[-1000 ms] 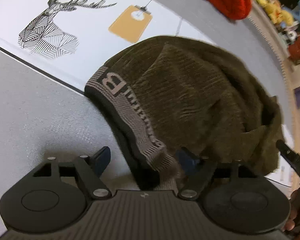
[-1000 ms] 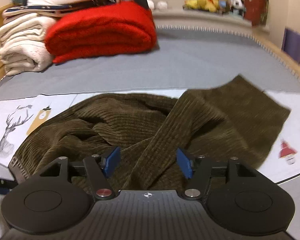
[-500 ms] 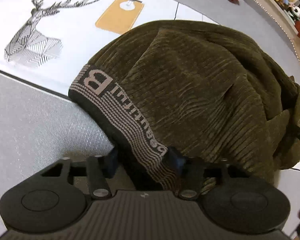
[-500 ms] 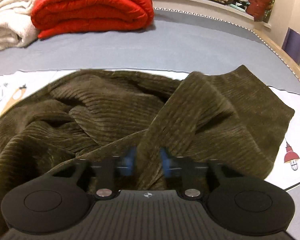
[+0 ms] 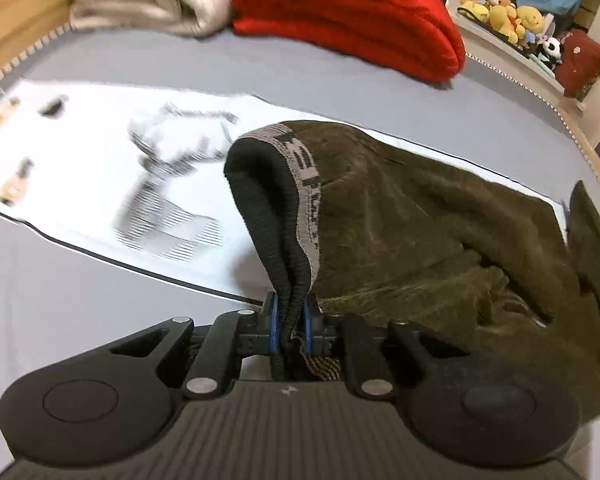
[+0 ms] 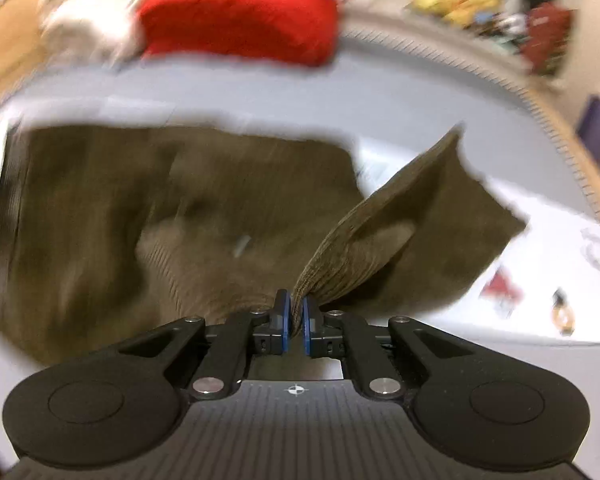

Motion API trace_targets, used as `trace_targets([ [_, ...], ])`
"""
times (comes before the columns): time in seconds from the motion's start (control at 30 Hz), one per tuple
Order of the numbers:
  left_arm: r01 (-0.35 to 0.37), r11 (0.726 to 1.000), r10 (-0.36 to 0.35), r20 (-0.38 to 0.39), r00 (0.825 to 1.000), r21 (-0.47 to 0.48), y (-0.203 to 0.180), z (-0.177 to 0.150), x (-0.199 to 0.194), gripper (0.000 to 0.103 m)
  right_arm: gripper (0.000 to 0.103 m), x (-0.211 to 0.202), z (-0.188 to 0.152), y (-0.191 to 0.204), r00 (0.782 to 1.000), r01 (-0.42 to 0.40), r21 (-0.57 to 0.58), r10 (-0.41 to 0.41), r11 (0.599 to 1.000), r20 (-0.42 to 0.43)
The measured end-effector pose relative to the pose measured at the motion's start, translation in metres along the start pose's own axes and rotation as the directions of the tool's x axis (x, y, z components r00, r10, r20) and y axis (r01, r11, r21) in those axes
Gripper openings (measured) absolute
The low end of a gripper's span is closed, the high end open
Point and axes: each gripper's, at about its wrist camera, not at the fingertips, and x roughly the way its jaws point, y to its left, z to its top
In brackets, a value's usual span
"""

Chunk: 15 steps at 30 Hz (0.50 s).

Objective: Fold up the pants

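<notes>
both pairs of jaws have just closed: the left gripper (image 5: pixel 291 326) is now clamped on the elastic waistband (image 5: pixel 306 184) of the pants (image 5: pixel 420 240), and the right gripper (image 6: pixel 295 324) pinches a bunched fold of a corduroy leg (image 6: pixel 400 240). a second ago the cloth lay slack ahead of open fingers; now it rises in a peak from each grip, the rest still sagging beyond on the printed sheet (image 5: pixel 100 152). likely the pants can now be lifted and spread before folding.

Each tool is matte black plastic: a ribbed central body with a small white crosshair mark, flanked by two round lobes bearing circular recesses. Angled linkage arms carry silver screw heads. The left gripper (image 5: pixel 291 322) and right gripper (image 6: pixel 295 322) have blue-faced pads.
</notes>
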Motion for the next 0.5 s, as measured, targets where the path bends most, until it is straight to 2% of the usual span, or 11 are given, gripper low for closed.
trace_targets([
  [0.07,-0.041,0.999,0.041,0.005,0.999,0.032,0.008,-0.004,-0.008,0.013,0.006,0.008,-0.026,0.015,0.991,-0.072,-0.100,0.060,0.992,-0.122],
  [0.13,-0.094,0.995,0.095,-0.027,0.995,0.044,0.018,-0.009,-0.010,0.013,0.007,0.017,-0.048,0.030,0.972,-0.135,-0.184,0.094,0.974,-0.214],
  [0.2,-0.152,0.987,0.155,-0.071,0.985,0.042,0.023,-0.012,-0.004,0.012,0.008,0.018,-0.060,0.036,0.961,-0.174,-0.244,0.111,0.954,-0.252],
  [0.23,-0.189,0.981,0.191,-0.076,0.979,0.038,0.024,-0.012,-0.004,0.013,0.012,0.016,-0.061,0.033,0.957,-0.196,-0.234,0.135,0.952,-0.256],
  [0.27,-0.220,0.975,0.221,-0.074,0.972,0.019,0.026,-0.010,-0.005,0.015,0.012,0.012,-0.059,0.027,0.953,-0.223,-0.203,0.169,0.954,-0.251],
  [0.3,-0.217,0.976,0.215,-0.068,0.974,-0.009,0.028,-0.007,-0.007,0.024,0.012,0.006,-0.055,0.018,0.952,-0.246,-0.164,0.207,0.955,-0.227],
  [0.33,-0.196,0.980,0.193,-0.054,0.980,-0.043,0.029,-0.005,-0.012,0.030,0.017,-0.003,-0.048,0.003,0.954,-0.265,-0.114,0.243,0.958,-0.178],
  [0.37,-0.175,0.983,0.173,-0.043,0.984,-0.061,0.028,-0.003,-0.016,0.041,0.026,-0.009,-0.038,-0.011,0.956,-0.274,-0.059,0.265,0.960,-0.126],
  [0.43,-0.144,0.988,0.142,-0.039,0.989,-0.052,0.015,-0.003,-0.018,0.043,0.038,-0.020,-0.022,-0.045,0.961,-0.276,0.089,0.278,0.957,-0.010],
  [0.5,-0.091,0.995,0.090,-0.049,0.995,-0.026,-0.004,-0.003,-0.012,0.047,0.044,-0.019,-0.012,-0.075,0.968,-0.251,0.221,0.241,0.942,0.071],
])
